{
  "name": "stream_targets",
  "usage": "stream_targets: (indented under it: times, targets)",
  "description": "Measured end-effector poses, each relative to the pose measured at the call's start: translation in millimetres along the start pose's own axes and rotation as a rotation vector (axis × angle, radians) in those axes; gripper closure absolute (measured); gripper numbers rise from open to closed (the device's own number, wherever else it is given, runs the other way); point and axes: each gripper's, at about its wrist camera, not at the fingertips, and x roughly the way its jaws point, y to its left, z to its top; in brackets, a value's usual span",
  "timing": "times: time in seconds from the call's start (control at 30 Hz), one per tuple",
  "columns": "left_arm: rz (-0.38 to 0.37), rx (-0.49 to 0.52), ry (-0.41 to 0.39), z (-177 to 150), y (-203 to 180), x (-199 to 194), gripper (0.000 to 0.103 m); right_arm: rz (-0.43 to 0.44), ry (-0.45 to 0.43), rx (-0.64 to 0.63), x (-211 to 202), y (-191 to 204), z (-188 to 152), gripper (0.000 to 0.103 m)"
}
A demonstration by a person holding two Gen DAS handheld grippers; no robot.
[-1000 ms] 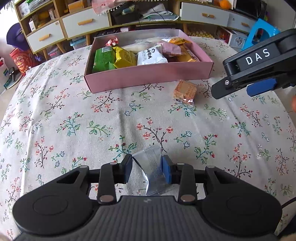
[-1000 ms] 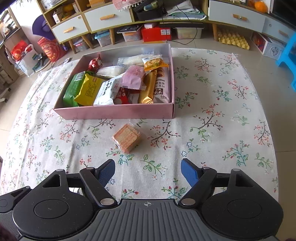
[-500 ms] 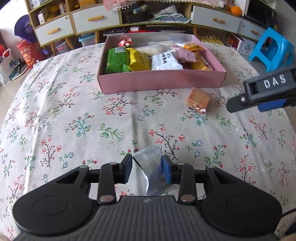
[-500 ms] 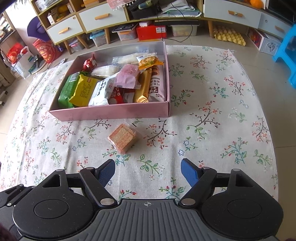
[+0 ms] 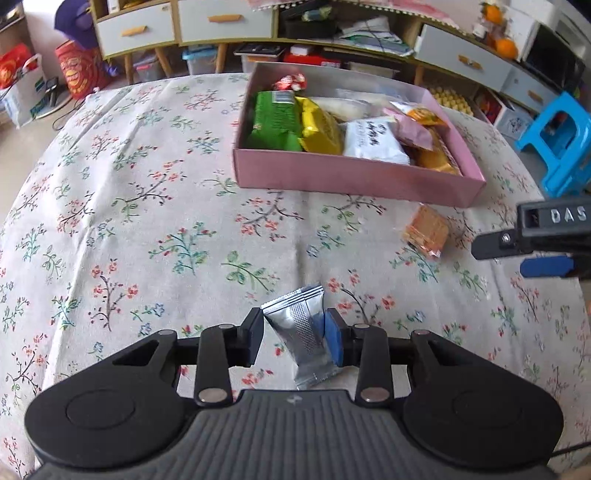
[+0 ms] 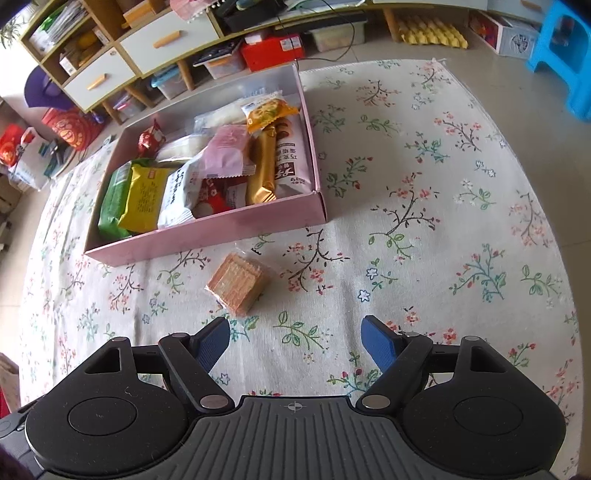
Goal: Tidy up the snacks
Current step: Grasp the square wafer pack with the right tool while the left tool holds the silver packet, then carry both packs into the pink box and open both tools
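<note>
A cream cloth (image 5: 155, 192) printed with small red, blue and green flower sprigs covers the whole work surface, its weave slightly wrinkled. Beyond it, on the far side, stands a low wooden cabinet (image 5: 192, 22) with white drawers and tan handles, open shelves crammed with boxes and papers; a bright blue plastic stool (image 5: 561, 144) sits far right on the tiled floor.

A shallow pink cardboard box (image 5: 354, 177) rests on the cloth, packed with soft crinkly packets: a green one (image 5: 277, 122), a yellow one (image 5: 319, 127), a white one (image 5: 373, 142), a pale pink one (image 6: 227, 151) and a shiny gold bar (image 6: 262, 168). Just near of the box, apart from it, lies a square stack of orange wafers in clear wrap (image 6: 236, 282).

The left gripper (image 5: 293, 338) is clenched on a silver foil sachet (image 5: 303, 336), crimped at its top edge, held above the cloth well near of the box. The right gripper (image 6: 295, 341) hangs with its blue pads spread wide and bare, just near of the wafer pack
</note>
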Motion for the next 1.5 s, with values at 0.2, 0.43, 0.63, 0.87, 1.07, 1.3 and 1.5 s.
stream_targets:
  times: [0.2, 0.43, 0.63, 0.87, 1.07, 1.3, 1.5]
  targets:
    - [0.002, -0.018, -0.002, 4, 8, 1, 0.071, 0.041, -0.003, 0.005, 8, 10, 1, 0.023]
    - [-0.001, -0.022, -0.005, 5, 11, 2, 0.071, 0.023, -0.026, -0.051, 24, 32, 3, 0.023]
    - [0.004, -0.017, -0.004, 5, 12, 2, 0.071, 0.045, -0.042, -0.071, 39, 43, 5, 0.023]
    - [-0.002, -0.021, -0.002, 6, 14, 2, 0.071, 0.009, -0.068, -0.103, 49, 53, 6, 0.028]
    - [-0.010, -0.021, -0.002, 6, 17, 1, 0.071, -0.002, -0.057, -0.093, 45, 51, 6, 0.061]
    - [-0.026, -0.026, -0.014, 9, 18, -4, 0.071, 0.049, -0.023, -0.027, 29, 43, 3, 0.061]
    - [-0.029, -0.029, -0.032, 11, 19, -7, 0.071, 0.101, -0.047, 0.008, 9, 37, 1, 0.061]
